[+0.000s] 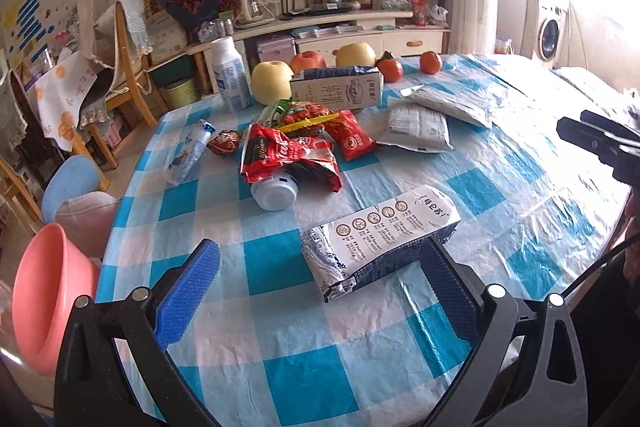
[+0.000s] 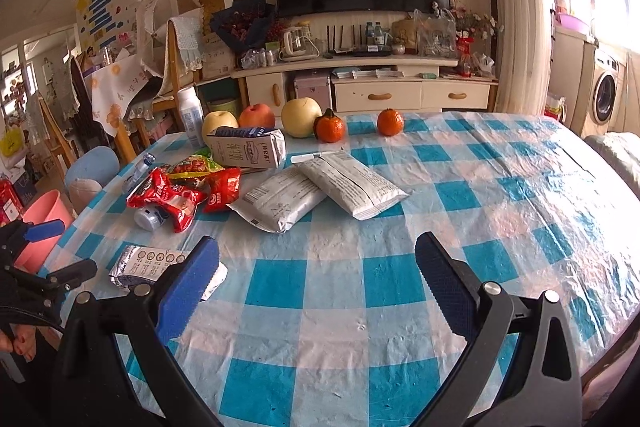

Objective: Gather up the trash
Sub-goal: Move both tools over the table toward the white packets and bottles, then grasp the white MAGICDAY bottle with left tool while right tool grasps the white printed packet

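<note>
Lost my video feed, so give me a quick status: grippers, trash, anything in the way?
Left gripper and right gripper open, empty. Crushed carton lies before the left. Pink bin off the table's left edge. Nothing blocking.

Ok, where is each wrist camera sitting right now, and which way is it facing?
Left wrist: low over the near table edge, facing the TV wall; open left gripper frames the crushed milk carton, right gripper at the right edge.
Right wrist: further right, same heading; open right gripper over bare tablecloth, left gripper at the left edge.
Shared: crushed carton, red wrappers, pink bin.
</note>
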`<move>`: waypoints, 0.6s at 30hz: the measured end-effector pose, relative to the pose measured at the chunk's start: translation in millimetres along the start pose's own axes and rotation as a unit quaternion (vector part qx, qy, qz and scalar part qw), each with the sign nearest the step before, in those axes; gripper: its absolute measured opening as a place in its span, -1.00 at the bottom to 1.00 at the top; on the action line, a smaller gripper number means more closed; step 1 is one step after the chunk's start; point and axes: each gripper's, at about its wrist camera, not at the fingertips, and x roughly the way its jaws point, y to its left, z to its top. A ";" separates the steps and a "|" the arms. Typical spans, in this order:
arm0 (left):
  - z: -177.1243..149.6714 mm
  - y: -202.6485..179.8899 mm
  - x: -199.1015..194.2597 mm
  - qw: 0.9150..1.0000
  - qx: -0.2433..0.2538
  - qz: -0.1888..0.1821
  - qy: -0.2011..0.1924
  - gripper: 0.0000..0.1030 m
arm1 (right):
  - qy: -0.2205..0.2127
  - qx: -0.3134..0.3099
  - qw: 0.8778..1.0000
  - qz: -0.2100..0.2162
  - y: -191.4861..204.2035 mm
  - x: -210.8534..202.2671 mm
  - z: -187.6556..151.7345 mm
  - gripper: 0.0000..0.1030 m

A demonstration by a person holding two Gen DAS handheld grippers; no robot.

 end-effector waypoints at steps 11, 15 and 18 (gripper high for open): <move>26.3 42.7 29.3 0.996 -0.073 -0.047 0.013 0.92 | 0.033 0.011 0.999 0.030 -3.2 29.7 6.6 0.72; 31.7 61.2 49.2 0.993 -0.108 -0.037 0.027 0.92 | 0.053 0.032 0.996 0.058 -2.7 44.7 7.6 0.72; 35.9 65.0 60.9 0.992 -0.118 -0.036 0.031 0.91 | 0.081 0.037 0.992 0.094 5.5 57.5 5.4 0.72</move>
